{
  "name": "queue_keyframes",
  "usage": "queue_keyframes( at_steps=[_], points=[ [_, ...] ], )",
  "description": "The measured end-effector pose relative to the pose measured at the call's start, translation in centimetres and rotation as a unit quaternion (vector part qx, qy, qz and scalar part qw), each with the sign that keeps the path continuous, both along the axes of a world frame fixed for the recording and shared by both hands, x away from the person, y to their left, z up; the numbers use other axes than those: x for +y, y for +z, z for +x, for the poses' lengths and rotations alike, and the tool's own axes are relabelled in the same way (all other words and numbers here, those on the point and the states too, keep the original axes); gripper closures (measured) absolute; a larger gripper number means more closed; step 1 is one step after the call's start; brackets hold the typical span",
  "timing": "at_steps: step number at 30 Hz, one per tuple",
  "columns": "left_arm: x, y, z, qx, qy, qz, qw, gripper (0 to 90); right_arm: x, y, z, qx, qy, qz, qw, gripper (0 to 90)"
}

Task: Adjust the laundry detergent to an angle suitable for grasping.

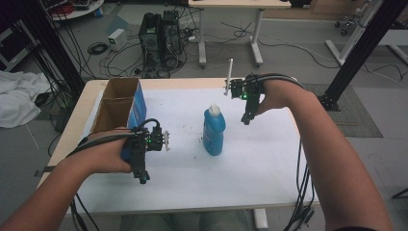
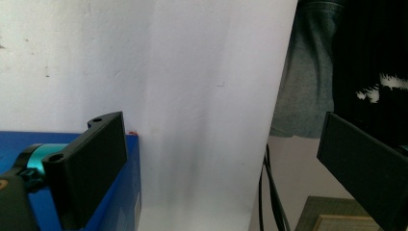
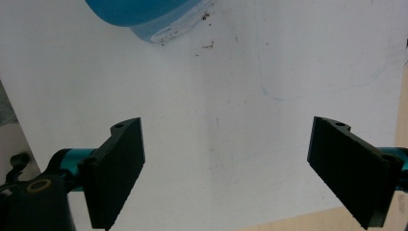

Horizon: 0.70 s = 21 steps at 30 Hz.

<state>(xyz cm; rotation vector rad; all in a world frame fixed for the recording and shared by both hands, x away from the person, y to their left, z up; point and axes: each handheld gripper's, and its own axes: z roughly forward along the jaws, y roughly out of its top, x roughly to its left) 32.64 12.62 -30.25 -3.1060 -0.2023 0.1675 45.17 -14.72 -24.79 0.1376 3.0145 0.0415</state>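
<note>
A blue bottle (image 1: 214,131) with a white cap stands upright in the middle of the table's white sheet (image 1: 260,163). An open cardboard box (image 1: 118,106) with a blue side stands at the left. My left gripper (image 1: 143,178) points down just in front of the box, jaws open and bare. In the left gripper view, my left gripper (image 2: 219,130) hangs over bare sheet with the box's blue wall (image 2: 133,192) beside one jaw. My right gripper (image 1: 246,119) hovers right of the bottle. My right gripper (image 3: 226,130) is open with nothing between its jaws, the bottle's base (image 3: 144,14) just beyond.
The sheet's near edge and the person's trousers (image 2: 308,72) lie past the left gripper. Small dark crumbs (image 3: 208,45) lie beside the bottle. Behind the table stand a computer tower (image 1: 161,41), a tangle of cables and another desk (image 1: 231,5). A white cloth (image 1: 17,98) lies at the far left.
</note>
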Motion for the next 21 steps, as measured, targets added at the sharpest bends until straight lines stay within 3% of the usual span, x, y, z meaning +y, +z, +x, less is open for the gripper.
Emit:
queue_keyframes(
  at_steps=[21],
  points=[
    [-0.99, 0.31, 0.21, -0.005, -0.005, -0.001, 1.0, 3.5, -0.45, 0.08, 0.12, -0.004, -0.006, 0.002, 1.0, 12.0]
  ],
)
